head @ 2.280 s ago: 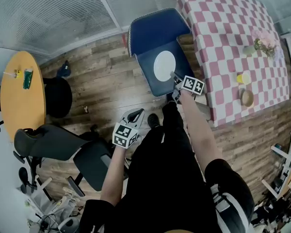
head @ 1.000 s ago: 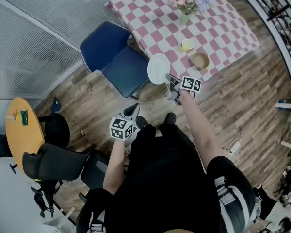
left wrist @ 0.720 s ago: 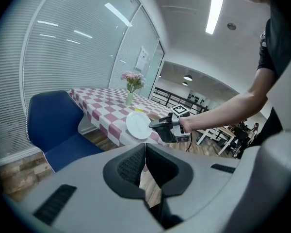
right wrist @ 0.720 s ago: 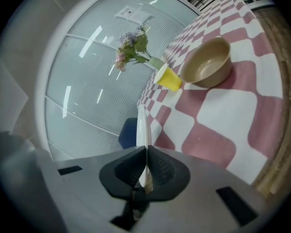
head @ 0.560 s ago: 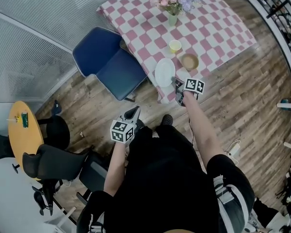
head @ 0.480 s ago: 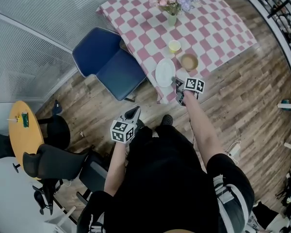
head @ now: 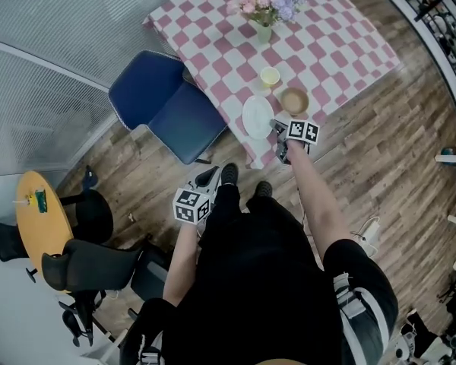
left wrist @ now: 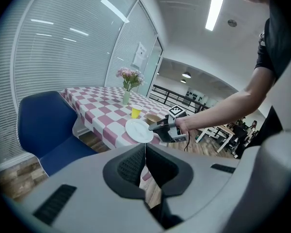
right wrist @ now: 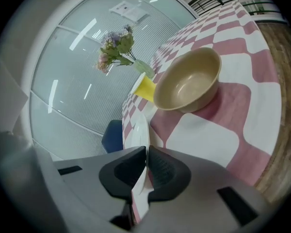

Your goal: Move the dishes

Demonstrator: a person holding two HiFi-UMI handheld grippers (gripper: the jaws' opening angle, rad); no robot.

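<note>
Since two seconds back the white plate (head: 257,117) has left the seat of the blue chair (head: 167,105) and come across to the near corner of the pink-checked worktop (head: 342,36). It now sits over the cloth's edge. The right tongs (head: 276,125) are pinching its rim on the side facing the person, at about 4 o'clock on the plate. From the pinch the plate reaches away toward 10 o'clock. It is round, so it has no long axis to speak of. Its face is turned up and it lies close to level, as the left gripper view shows. Whether its underside already rests on the cloth I cannot tell.

A tan bowl (head: 294,101) stands upright at 2 o'clock of the plate, just beside it. A yellow cup (head: 270,77) stands at 12 to 1 o'clock, and a vase of flowers (head: 264,17) farther along the same line. The chair is at 9 to 10 o'clock.

The left tongs (head: 210,176) are pressed together on nothing. They hang over the wood floor (head: 365,173) at 7 o'clock of the plate and point toward 1 o'clock.
</note>
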